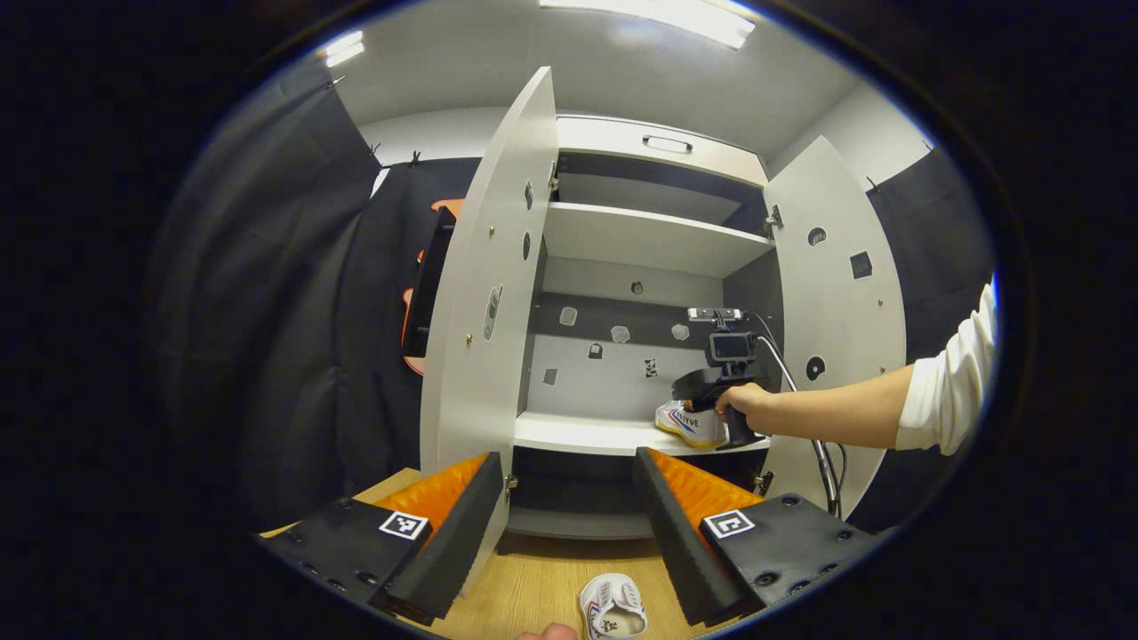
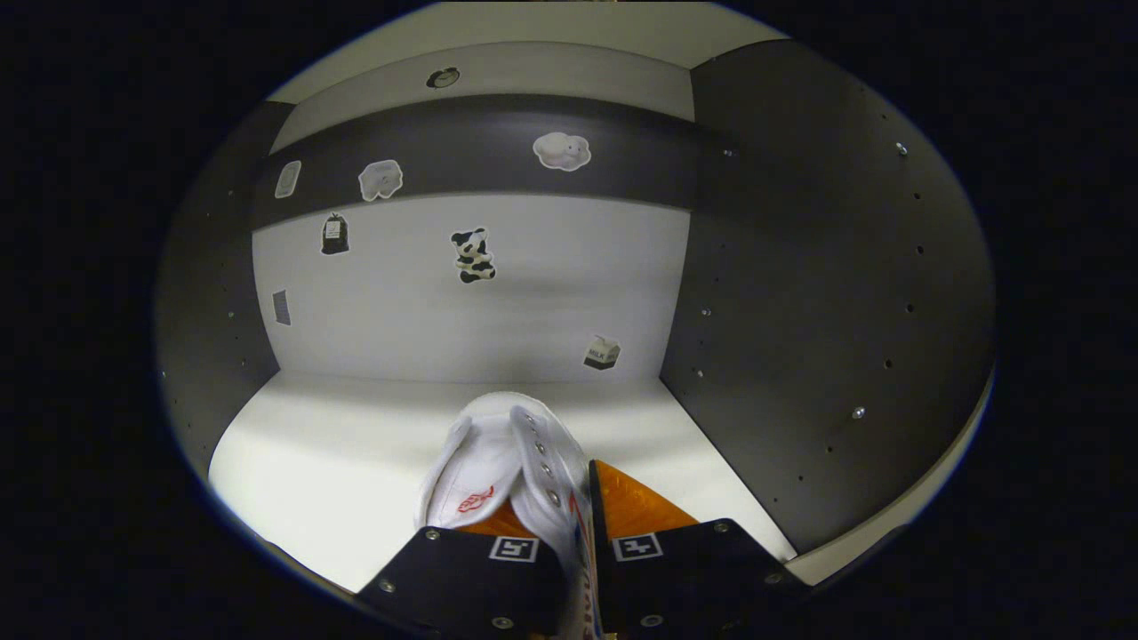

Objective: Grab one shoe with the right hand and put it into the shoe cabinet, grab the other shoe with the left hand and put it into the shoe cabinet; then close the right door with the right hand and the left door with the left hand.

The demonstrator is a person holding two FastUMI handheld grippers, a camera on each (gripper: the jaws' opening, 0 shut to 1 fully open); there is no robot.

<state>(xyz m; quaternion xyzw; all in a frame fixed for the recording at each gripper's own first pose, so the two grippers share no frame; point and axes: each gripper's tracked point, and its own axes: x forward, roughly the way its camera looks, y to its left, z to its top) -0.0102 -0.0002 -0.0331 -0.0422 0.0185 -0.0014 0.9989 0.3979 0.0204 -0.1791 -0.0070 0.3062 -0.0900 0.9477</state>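
The white shoe cabinet (image 1: 640, 240) stands with both doors swung wide. In the left gripper view my left gripper (image 1: 569, 524) is open over the wooden floor, with a white shoe (image 1: 612, 606) lying below and between its fingers, apart from them. Farther off, a hand holds my right gripper (image 1: 711, 391) inside the cabinet, at the other white shoe (image 1: 689, 424) on the lower shelf (image 1: 578, 434). In the right gripper view my right gripper (image 2: 578, 524) is shut on that shoe's (image 2: 507, 453) side wall, the shoe over the white shelf (image 2: 311, 453) near the dark right wall.
The left door (image 1: 484, 302) hangs open just beyond my left gripper's left finger. The right door (image 1: 836, 293) stands behind the person's sleeved arm (image 1: 889, 409). Stickers dot the cabinet's back panel (image 2: 471, 253). A cable (image 1: 822, 453) trails from the right gripper.
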